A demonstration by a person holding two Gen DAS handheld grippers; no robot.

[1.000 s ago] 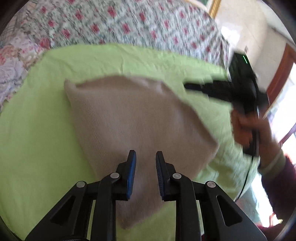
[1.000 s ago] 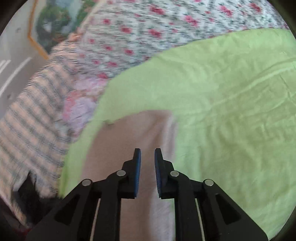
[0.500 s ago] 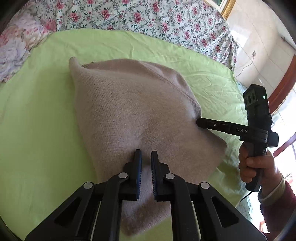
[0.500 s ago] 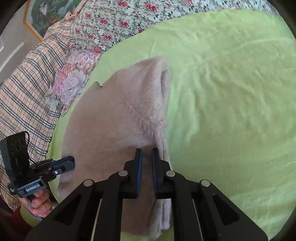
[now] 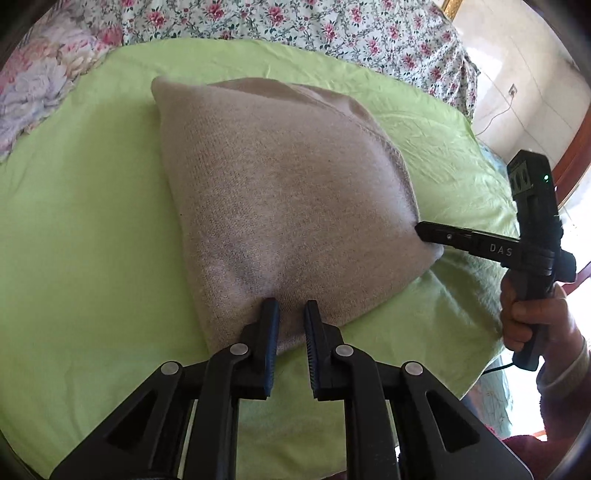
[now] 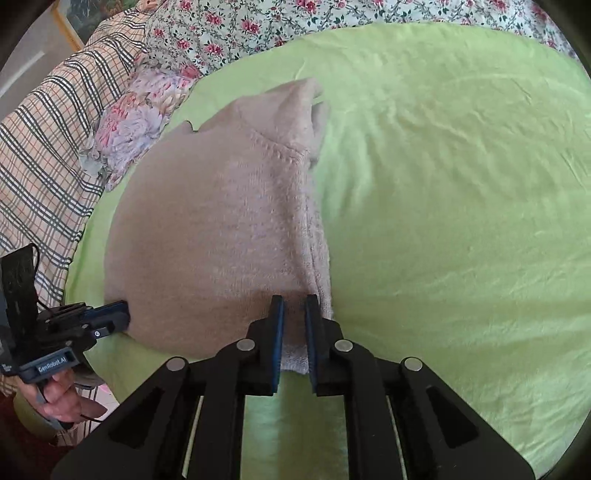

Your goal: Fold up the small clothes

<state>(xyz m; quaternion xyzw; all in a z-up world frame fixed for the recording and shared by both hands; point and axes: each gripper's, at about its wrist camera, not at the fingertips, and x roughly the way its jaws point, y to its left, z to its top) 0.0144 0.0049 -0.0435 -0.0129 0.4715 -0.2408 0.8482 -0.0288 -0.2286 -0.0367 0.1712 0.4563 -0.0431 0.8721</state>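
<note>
A small beige knitted garment [image 5: 280, 199] lies folded on the green sheet [image 5: 81, 221]; it also shows in the right wrist view [image 6: 221, 236]. My left gripper [image 5: 290, 310] sits at its near edge with the jaws a little apart and cloth between the fingertips. It also shows in the right wrist view [image 6: 118, 312] at the garment's left corner. My right gripper [image 6: 293, 306] sits at the garment's near right corner, jaws a little apart with the hem between them. It also shows in the left wrist view [image 5: 424, 230] touching the garment's right corner.
The green sheet [image 6: 461, 221] covers a bed with a floral cover [image 5: 332, 26] behind it. A plaid blanket [image 6: 40, 147] and a floral pillow [image 6: 136, 122] lie at the left. A wall and a wooden door frame [image 5: 576, 147] stand to the right.
Both grippers have drawn back toward the garment's near edge and their jaws have opened a little. The garment has settled flatter on the sheet.
</note>
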